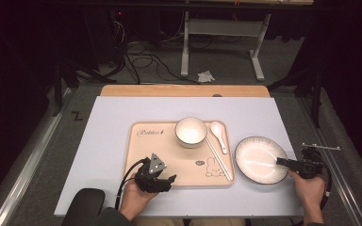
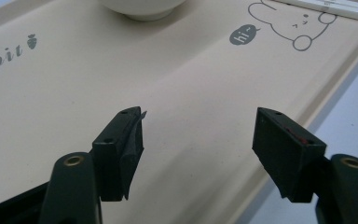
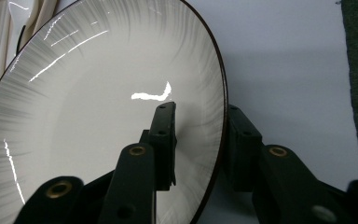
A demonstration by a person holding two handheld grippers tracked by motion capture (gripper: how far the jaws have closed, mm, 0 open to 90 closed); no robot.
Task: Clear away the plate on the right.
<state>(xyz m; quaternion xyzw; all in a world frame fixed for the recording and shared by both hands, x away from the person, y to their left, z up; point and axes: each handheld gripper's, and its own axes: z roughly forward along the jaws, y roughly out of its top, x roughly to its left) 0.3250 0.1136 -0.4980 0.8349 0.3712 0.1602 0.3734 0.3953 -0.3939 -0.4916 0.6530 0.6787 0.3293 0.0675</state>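
high view: a beige tray (image 1: 169, 160) lies mid-table, with a bowl (image 1: 191, 130) at its 12 o'clock, and a spoon (image 1: 218, 134) and chopsticks (image 1: 219, 160) toward 3. a plate (image 1: 260, 159) sits just right of the tray, on the table (image 1: 113, 122). the left gripper (image 1: 162, 181) hovers at the tray's 7 o'clock.

left gripper view: jaws spread wide, holding nothing, above bare tray (rabbit drawing at 1 o'clock).

right gripper view: the right gripper (image 3: 198, 135) straddles the plate's rim at 3 o'clock, one jaw inside, one outside, seemingly pinching it.
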